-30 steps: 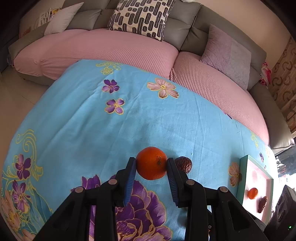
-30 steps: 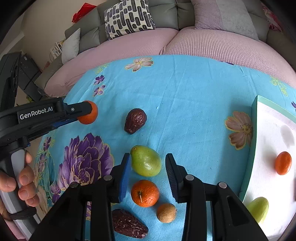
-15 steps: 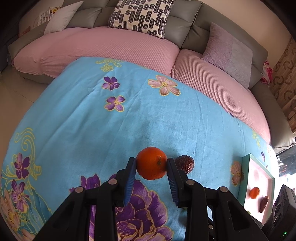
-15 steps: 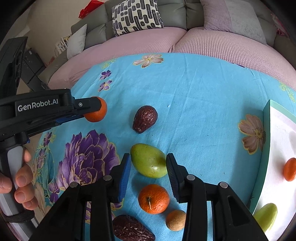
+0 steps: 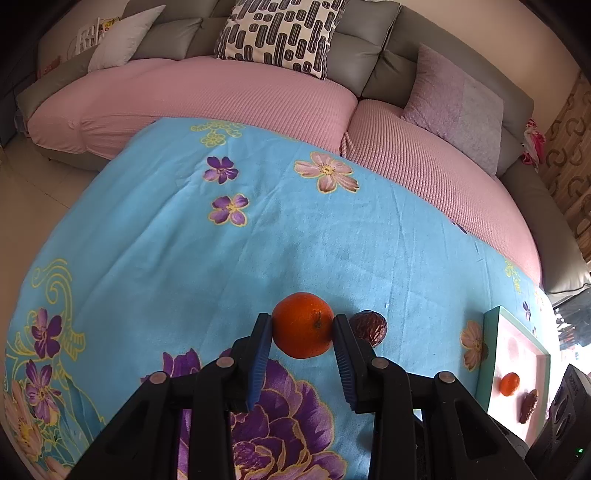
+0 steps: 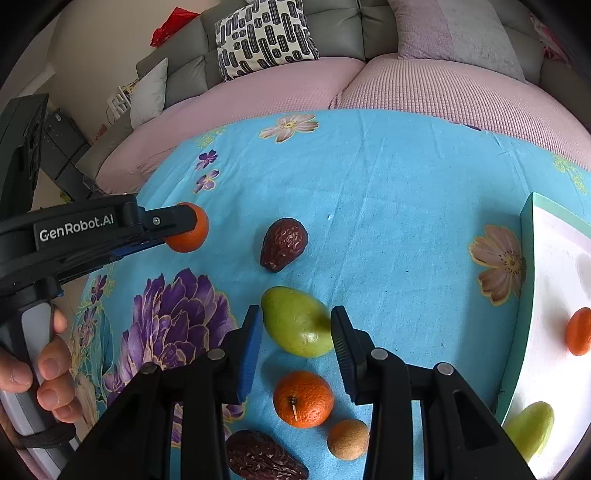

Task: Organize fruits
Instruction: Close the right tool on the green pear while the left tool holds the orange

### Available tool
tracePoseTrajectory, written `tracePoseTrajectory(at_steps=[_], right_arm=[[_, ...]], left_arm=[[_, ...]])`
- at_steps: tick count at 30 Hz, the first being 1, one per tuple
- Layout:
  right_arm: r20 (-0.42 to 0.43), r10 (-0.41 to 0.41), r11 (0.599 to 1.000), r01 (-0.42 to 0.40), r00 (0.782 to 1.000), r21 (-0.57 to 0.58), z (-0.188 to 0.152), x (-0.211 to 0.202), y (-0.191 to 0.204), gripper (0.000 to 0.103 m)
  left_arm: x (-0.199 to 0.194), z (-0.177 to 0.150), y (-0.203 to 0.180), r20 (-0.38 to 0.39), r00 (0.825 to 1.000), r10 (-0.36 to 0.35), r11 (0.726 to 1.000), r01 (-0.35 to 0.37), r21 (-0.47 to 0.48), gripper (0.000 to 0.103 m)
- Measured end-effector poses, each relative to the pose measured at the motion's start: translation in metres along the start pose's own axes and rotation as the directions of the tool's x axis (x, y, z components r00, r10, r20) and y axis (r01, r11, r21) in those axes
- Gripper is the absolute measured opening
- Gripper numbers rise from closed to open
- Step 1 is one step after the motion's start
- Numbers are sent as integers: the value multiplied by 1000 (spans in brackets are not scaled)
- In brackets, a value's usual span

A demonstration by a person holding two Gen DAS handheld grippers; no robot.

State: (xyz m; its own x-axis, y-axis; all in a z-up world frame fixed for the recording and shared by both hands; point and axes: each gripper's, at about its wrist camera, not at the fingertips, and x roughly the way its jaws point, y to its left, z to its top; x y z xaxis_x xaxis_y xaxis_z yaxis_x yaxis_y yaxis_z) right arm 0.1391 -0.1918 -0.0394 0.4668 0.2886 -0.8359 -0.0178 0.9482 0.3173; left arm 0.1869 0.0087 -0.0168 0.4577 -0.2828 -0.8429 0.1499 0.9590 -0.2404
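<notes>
My left gripper (image 5: 302, 326) is shut on an orange (image 5: 303, 325) and holds it above the blue flowered cloth; it also shows in the right wrist view (image 6: 188, 228). My right gripper (image 6: 296, 325) is open, its fingers on either side of a green mango (image 6: 295, 321) on the cloth. A dark brown avocado (image 6: 283, 243) lies beyond it. Another orange (image 6: 303, 398), a small tan fruit (image 6: 348, 438) and a second dark fruit (image 6: 266, 459) lie under the right gripper. A teal-rimmed white tray (image 6: 526, 295) at the right holds an orange (image 6: 578, 331) and a green fruit (image 6: 532, 428).
A pink-covered grey sofa (image 5: 258, 96) with a patterned pillow (image 5: 280, 33) runs behind the table. The tray also shows in the left wrist view (image 5: 489, 354) with an orange and a dark fruit in it. A hand (image 6: 48, 365) holds the left gripper's handle.
My right gripper has moved forward, so the green mango now sits between its fingers. My left gripper has risen slightly with the orange still held.
</notes>
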Motion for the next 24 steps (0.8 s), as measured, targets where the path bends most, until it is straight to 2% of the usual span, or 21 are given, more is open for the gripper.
tracePoseTrajectory(at_steps=[6,13,14,16,18,21,24], right_arm=[[16,12,999,-12,1000,42,3,-9,-10,39],[94,-1,997,-6,996,75,7,-37,-19,38],[111,-7,997,-2,994,78,8,-43,-21,36],[148,-16,997,4,989,80,10,-56,-22,16],[183,-28,997,13,983,82,12,-69,-25,16],[173,-44,996,30,984,81,12,-69,-30,16],[116,-50,993,36,992,115,10,-55,-42,16]], left_arm=[[-4,2,-1,11,1000,-6,1000,6,1,36],[-18,3,-4,41,999,-24,1000,24,9,36],[-21,4,-5,47,998,-34,999,34,9,36],[-26,5,-6,60,997,-47,999,46,12,36],[-29,5,-9,67,997,-43,999,42,20,36],[-28,4,-11,60,997,-42,999,41,28,36],[-24,3,-11,48,998,-35,999,34,25,36]])
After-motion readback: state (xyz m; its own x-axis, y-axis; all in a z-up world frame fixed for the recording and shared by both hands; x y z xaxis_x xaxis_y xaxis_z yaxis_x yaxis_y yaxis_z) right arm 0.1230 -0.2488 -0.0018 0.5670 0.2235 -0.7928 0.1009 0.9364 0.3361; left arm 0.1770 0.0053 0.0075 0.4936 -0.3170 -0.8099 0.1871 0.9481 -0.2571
